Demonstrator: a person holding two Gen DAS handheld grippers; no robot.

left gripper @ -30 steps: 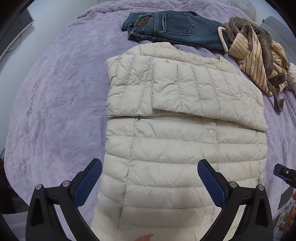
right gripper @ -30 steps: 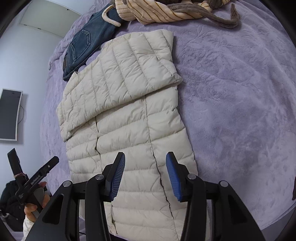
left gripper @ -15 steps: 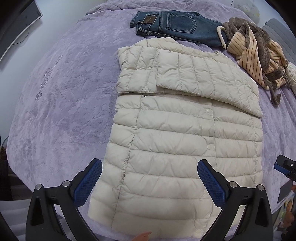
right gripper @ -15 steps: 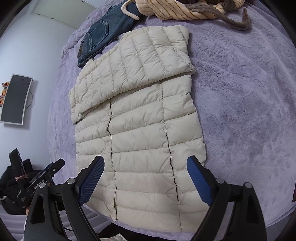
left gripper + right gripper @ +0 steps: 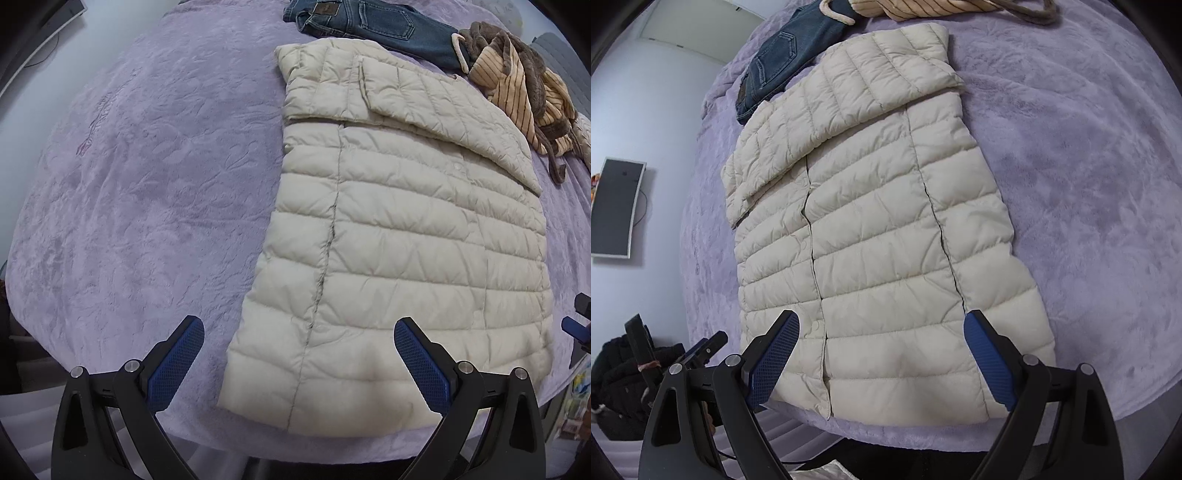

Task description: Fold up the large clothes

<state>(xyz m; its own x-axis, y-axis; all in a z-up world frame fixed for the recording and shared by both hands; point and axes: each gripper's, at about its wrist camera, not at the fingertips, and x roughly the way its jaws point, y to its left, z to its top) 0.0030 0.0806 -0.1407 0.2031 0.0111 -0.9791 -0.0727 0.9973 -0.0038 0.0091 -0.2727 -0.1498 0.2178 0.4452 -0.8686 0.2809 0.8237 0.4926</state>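
Note:
A cream quilted puffer jacket (image 5: 406, 229) (image 5: 879, 221) lies flat on the purple bedspread, its sleeves folded across the chest and its hem toward me. My left gripper (image 5: 299, 365) hangs open above the hem's left corner, with nothing between its blue pads. Over the hem's middle and right part my right gripper (image 5: 881, 354) stands wide open and empty too. The left gripper's tip (image 5: 709, 345) shows at the lower left of the right wrist view.
Folded blue jeans (image 5: 369, 26) and a striped tan-and-brown garment (image 5: 517, 85) lie beyond the jacket's collar. The purple bedspread (image 5: 147, 184) (image 5: 1089, 184) spreads wide on both sides. The bed's near edge runs just below the hem. A dark screen (image 5: 615, 208) hangs on the left wall.
The right gripper's jaws opened wide. Both grippers pulled back toward the hem, and the left one shifted left, so the jacket now sits to the right in its view.

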